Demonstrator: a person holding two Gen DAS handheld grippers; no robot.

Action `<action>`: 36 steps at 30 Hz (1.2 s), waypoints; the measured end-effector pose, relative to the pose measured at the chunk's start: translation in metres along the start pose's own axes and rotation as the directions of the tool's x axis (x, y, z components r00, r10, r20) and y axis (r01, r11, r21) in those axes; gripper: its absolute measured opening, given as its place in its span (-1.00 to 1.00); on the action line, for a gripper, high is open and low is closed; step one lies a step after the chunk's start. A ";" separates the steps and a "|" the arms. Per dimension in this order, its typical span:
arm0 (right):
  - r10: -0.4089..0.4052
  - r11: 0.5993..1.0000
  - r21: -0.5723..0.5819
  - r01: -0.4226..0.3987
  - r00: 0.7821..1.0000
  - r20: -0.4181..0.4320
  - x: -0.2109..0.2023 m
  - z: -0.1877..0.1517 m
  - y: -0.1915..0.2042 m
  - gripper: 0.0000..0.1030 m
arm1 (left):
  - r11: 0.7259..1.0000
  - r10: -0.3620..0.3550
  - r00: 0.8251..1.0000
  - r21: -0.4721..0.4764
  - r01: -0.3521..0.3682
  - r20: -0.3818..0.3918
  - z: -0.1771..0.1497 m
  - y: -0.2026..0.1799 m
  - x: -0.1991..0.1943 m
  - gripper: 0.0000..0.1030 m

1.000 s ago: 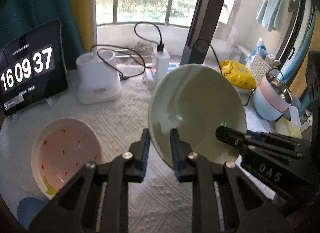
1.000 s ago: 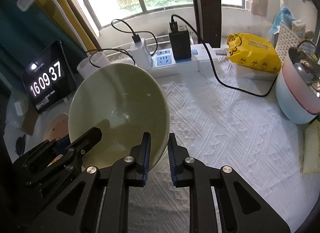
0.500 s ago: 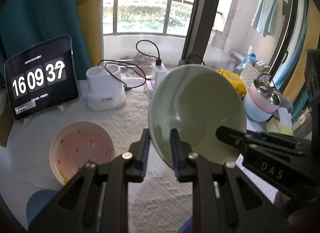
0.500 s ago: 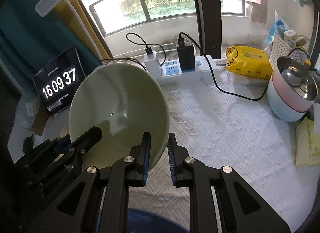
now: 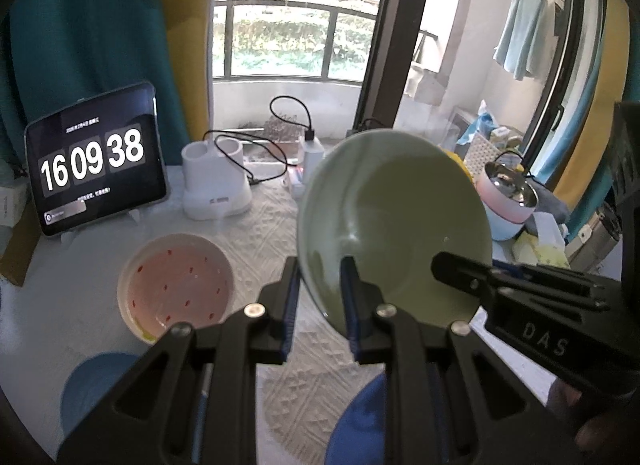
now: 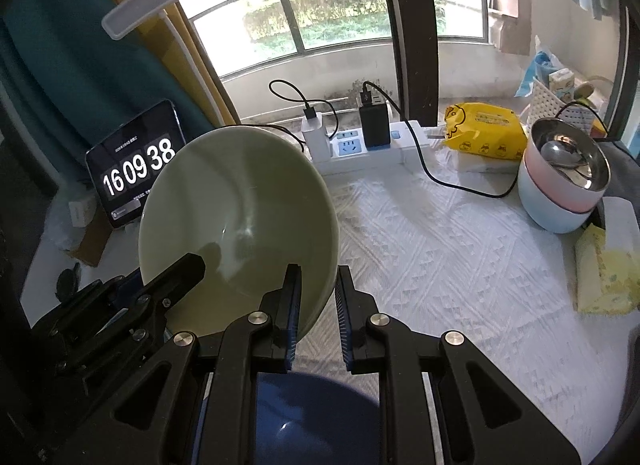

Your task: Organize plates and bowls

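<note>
Open white counter [image 6: 460, 257] is being left free at centre and right; passage is being blocked by the pink bowl [image 5: 176, 285] at left, the power strip [image 6: 372, 149] behind, and the pot [image 6: 564, 181] at right.

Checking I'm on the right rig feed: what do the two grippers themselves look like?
Both are matte black, plastic-looking frames with triangular cut-outs and silver screw heads. The left gripper and right gripper each carry two fingers lined with blue ribbed pads. In the left wrist view the right gripper's side reads "DAS" in pale letters. No cables or sleeves show.
</note>
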State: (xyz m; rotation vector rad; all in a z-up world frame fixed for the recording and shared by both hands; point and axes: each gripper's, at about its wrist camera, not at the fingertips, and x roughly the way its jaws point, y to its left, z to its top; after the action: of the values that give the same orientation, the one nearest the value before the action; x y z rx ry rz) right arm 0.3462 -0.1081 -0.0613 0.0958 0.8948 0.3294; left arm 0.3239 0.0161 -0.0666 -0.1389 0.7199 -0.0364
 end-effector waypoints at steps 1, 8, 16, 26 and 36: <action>0.000 1.000 0.000 0.000 1.000 0.001 -0.001 -0.001 0.000 -0.65 | 1.000 -0.001 1.000 0.002 0.001 0.001 -0.001 0.000 -0.002 -0.60; 0.004 1.000 0.006 -0.004 1.000 0.004 -0.014 -0.011 0.000 -0.65 | 1.000 -0.005 1.000 0.009 0.005 0.007 -0.010 -0.004 -0.016 -0.60; 0.003 1.000 0.012 -0.003 1.000 0.012 -0.030 -0.027 0.001 -0.65 | 1.000 -0.014 1.000 0.019 0.014 0.012 -0.020 -0.010 -0.030 -0.60; 0.000 1.000 0.031 0.000 1.000 0.012 -0.043 -0.046 -0.003 -0.65 | 0.999 -0.026 1.000 0.033 0.026 0.004 -0.036 -0.017 -0.043 -0.60; -0.005 0.999 0.052 0.005 1.000 0.006 -0.054 -0.070 -0.009 -0.65 | 0.998 -0.039 0.999 0.044 0.039 -0.007 -0.055 -0.026 -0.053 -0.60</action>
State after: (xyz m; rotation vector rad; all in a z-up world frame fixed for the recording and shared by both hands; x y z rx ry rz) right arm 0.2622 -0.1374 -0.0664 0.1429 0.8980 0.3011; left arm 0.2482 -0.0115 -0.0687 -0.1111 0.7224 -0.0898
